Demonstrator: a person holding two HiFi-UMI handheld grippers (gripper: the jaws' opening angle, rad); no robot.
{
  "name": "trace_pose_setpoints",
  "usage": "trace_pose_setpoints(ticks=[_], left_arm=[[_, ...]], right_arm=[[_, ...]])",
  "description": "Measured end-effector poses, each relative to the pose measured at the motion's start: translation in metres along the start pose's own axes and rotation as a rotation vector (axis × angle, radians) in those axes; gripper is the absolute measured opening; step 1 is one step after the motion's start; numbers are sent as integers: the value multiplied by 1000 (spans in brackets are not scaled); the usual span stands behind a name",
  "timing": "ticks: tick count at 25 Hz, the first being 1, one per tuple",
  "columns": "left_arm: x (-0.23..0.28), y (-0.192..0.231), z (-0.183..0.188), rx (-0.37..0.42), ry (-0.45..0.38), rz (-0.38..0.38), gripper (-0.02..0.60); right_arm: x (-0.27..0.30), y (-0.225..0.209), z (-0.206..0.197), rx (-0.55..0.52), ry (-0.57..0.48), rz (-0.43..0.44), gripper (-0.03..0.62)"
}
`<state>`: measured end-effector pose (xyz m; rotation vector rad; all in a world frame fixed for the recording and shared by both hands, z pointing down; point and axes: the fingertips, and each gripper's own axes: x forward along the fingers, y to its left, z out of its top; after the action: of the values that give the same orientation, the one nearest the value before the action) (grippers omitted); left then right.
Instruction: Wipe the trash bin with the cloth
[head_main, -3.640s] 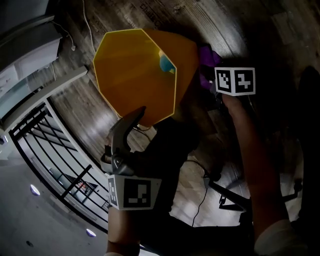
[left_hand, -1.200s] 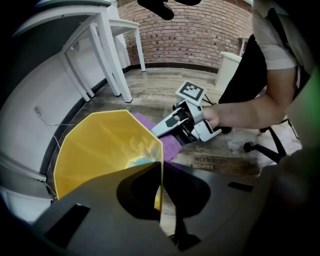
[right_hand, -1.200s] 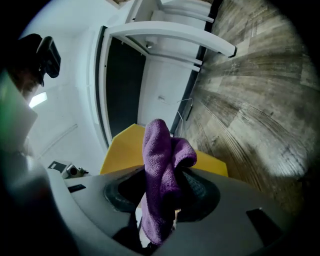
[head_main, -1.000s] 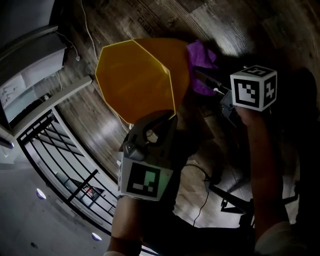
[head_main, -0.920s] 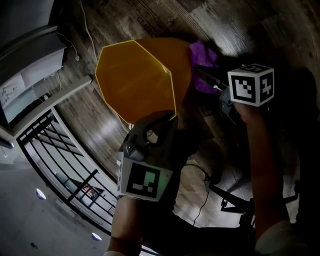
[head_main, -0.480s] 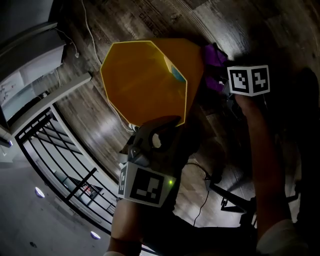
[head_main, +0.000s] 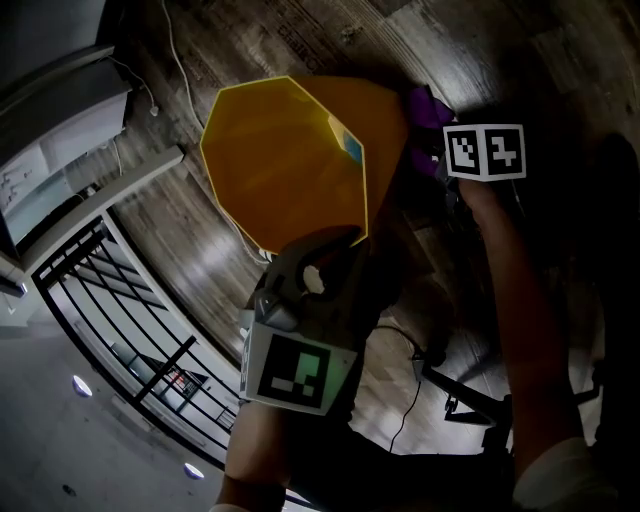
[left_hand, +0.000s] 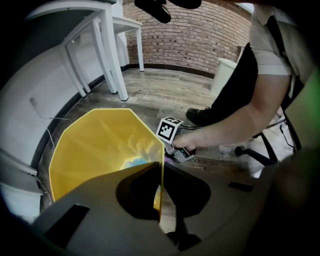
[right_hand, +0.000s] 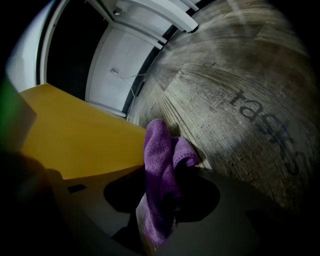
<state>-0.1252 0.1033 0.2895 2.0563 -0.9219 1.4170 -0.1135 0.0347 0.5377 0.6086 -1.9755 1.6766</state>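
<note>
On the wooden floor (head_main: 330, 40) the yellow trash bin (head_main: 280, 160) is tipped, with its mouth facing up-left in the head view and its long axis running to the upper right. The left gripper (left_hand: 161, 200) has its fingers clamped on the bin's near rim. The head view only catches a scrap of the purple cloth (right_hand: 160, 165), but the right gripper view shows the right gripper (right_hand: 157, 220) pinching it, bunched up just beside the bin's outer wall.

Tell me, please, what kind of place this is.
Probably an indoor workroom or office, though I cannot be sure. The floor is of grey wood planks, the far wall is bare brick, and white tables stand nearby. A black metal railing runs beside the floor.
</note>
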Motion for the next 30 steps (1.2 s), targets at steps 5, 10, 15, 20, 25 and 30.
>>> trace_pose_setpoints(ticks=[5, 10, 15, 20, 25, 30], left_arm=[[2, 6, 15, -44, -38, 30, 14], [-4, -5, 12, 37, -45, 13, 202], [-22, -3, -12, 147, 9, 41, 264], [-23, 13, -55, 247, 152, 74, 264], [-10, 21, -76, 234, 205, 120, 259], [-7, 36, -73, 201, 223, 188, 137]], right_arm=[[-7, 4, 3, 40, -34, -2, 167], [-13, 10, -2, 63, -31, 38, 167], [-18, 14, -9, 49, -22, 63, 167], [-23, 18, -8, 44, -29, 76, 167], [-22, 22, -9, 42, -29, 82, 167], [-28, 27, -4, 51, -49, 106, 167]])
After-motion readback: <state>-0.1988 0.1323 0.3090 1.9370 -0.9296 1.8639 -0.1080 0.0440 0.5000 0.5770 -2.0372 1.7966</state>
